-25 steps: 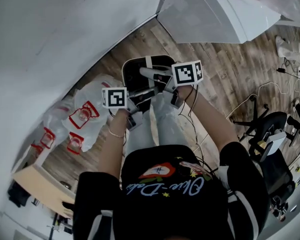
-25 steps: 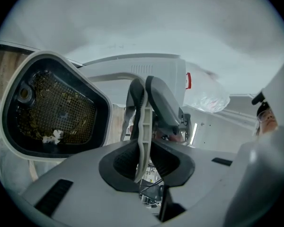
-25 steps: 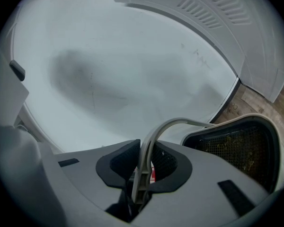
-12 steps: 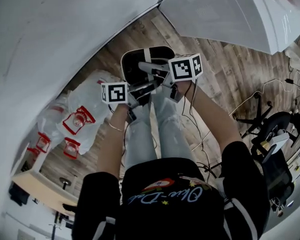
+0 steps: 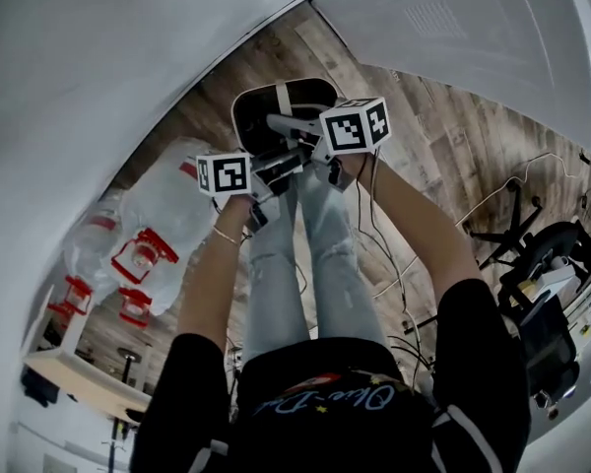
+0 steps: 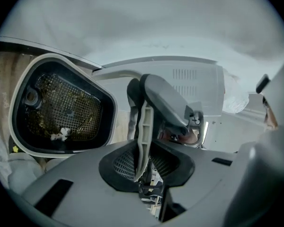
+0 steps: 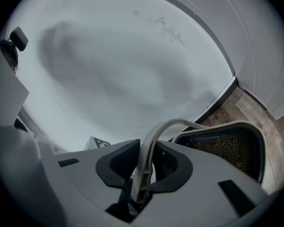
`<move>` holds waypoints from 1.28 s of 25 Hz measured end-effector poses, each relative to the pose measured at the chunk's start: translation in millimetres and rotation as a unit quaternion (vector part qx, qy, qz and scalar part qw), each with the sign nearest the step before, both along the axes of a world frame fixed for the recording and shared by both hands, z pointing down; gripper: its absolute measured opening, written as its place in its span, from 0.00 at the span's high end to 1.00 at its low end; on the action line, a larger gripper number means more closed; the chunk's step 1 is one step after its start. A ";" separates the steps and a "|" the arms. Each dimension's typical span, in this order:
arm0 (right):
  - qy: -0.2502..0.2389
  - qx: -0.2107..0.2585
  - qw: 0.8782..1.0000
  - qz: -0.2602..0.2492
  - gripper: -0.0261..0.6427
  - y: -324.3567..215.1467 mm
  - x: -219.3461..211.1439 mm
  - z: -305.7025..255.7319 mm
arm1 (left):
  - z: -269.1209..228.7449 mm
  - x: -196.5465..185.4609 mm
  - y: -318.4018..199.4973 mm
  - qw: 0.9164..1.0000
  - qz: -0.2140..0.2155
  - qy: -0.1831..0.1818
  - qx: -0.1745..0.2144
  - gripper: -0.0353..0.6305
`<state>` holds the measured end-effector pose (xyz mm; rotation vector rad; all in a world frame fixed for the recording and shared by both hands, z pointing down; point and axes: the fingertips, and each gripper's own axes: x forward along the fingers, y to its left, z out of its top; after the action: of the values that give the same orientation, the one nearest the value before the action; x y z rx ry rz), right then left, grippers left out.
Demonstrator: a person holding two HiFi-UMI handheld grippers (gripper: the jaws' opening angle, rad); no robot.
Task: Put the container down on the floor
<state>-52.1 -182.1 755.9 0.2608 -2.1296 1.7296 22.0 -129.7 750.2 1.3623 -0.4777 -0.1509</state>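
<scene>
The container (image 5: pixel 259 118) is a black bin with a white rim and a dirty mesh insert (image 6: pixel 61 105). In the head view it hangs over the wooden floor near the wall, just past the person's feet. Its pale arched handle (image 6: pixel 143 122) runs between both pairs of jaws. My left gripper (image 5: pixel 292 160) is shut on the handle, pads pressing either side (image 6: pixel 141 162). My right gripper (image 5: pixel 295 126) is also shut on the same handle (image 7: pixel 149 148), close above the left one. The bin's mesh (image 7: pixel 227 145) shows to the right of the right jaws. Whether the bin touches the floor I cannot tell.
A white wall (image 5: pixel 98 57) curves along the left. A white appliance panel (image 5: pixel 473 37) stands at top right. Clear plastic bags with red print (image 5: pixel 143 249) lie on the floor at left. Cables (image 5: pixel 404 294) and an office chair (image 5: pixel 542 254) are at the right.
Both grippers and the container have shifted a little up and left in the head view, and the bags have slid down. Both grips on the handle look unchanged.
</scene>
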 end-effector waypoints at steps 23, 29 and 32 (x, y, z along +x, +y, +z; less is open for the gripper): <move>0.030 0.052 0.998 -0.015 0.87 2.1 -5.5 108.8 | 111.1 -1.9 0.3 0.999 0.007 -0.040 -0.007 0.85; 0.040 0.045 0.998 -0.015 0.86 1.3 -2.6 124.9 | 123.8 1.5 -1.8 0.999 -0.002 -0.038 -0.017 0.85; 0.045 0.046 0.998 -0.009 0.86 -0.5 0.2 129.1 | 127.1 3.6 -2.6 0.999 0.003 -0.041 -0.020 0.85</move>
<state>-51.9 -182.6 885.0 0.3372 -2.1429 1.5801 25.6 -132.3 877.3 1.3350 -0.5416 -0.0810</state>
